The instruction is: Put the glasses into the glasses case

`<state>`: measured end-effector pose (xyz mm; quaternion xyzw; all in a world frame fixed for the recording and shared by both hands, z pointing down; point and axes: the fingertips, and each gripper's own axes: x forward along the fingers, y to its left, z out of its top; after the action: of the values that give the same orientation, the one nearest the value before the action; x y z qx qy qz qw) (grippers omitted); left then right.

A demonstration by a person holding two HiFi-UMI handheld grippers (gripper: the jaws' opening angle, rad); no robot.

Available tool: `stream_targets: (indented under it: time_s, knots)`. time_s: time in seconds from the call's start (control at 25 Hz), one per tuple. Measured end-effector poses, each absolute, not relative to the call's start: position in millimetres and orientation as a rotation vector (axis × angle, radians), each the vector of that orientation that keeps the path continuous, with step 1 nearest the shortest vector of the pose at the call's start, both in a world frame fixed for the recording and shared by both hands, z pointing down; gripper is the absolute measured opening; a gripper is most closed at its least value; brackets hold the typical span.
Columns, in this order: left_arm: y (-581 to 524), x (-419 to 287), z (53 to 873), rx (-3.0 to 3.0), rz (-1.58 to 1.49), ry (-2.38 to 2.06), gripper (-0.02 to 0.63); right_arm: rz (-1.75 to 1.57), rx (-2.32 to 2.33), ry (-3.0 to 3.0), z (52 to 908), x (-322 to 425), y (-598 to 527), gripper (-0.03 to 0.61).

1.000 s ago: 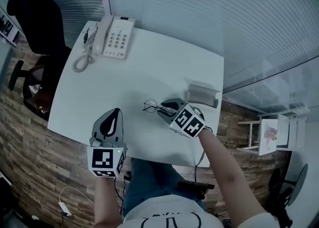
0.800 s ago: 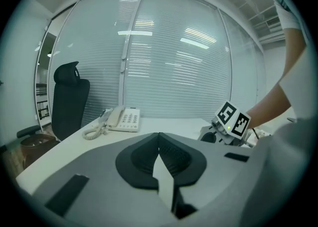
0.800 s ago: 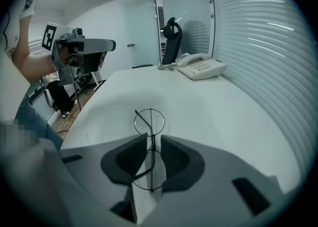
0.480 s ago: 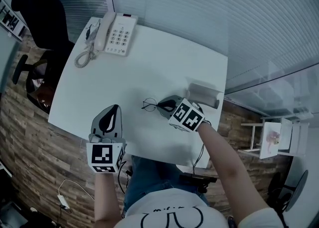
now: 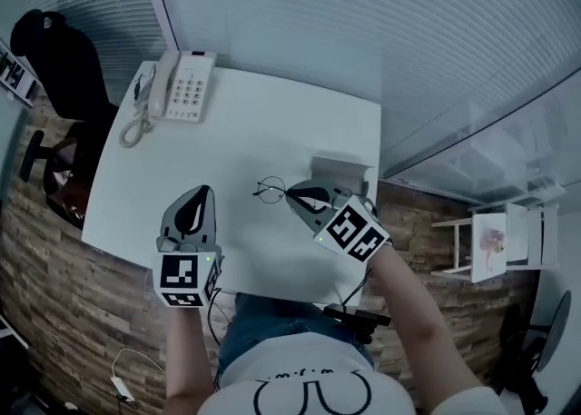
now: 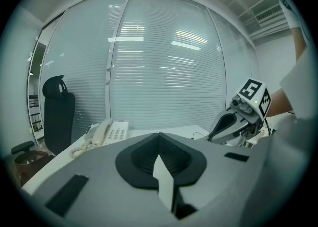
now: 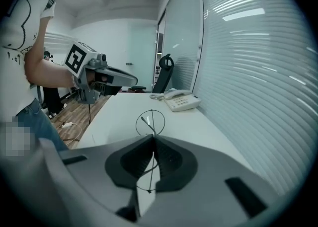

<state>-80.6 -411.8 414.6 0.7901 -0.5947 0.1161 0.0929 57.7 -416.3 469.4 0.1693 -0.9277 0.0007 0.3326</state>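
Above the table (image 5: 236, 132), my right gripper (image 5: 292, 193) is clenching the glasses (image 5: 272, 191) at 9 o'clock from the glasses case (image 5: 340, 171), while my left gripper (image 5: 203, 193) is hovering clamped on nothing farther toward 9 o'clock.

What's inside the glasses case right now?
Not the thin round wire-framed glasses: the right gripper clamps them outside the grey oblong case. Its interior cannot be seen.

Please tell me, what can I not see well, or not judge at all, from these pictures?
Head view: the right gripper covers the near edge of the glasses case, so open or shut is unclear.
Head view: one lens of the glasses lies under that gripper's shut jaws.
Right gripper view: the temples are too thin to follow, so folded or not is unclear.
Head view: the keys of the telephone are too small to read.
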Motion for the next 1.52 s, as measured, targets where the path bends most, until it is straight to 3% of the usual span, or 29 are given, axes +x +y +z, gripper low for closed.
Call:
stream_targets:
  time_s: [0.48,1.08,1.52]
  knots:
    - [-414.2,-25.6,416.7,2.401,0.413,-1.698,0.017,-0.158,0.512,-2.172,490.0,194.2,-461.2,0.020]
    - [-405.4,-27.2,434.7,2.307,0.502,-1.751,0.017,-0.262,0.329,-2.020,566.4,197.0,-473.5,0.020]
    - [-399.1,-31.6,431.4,2.334,0.528,-1.737,0.017,-0.123,0.348,-2.044,569.6,194.7,-465.7,0.042]
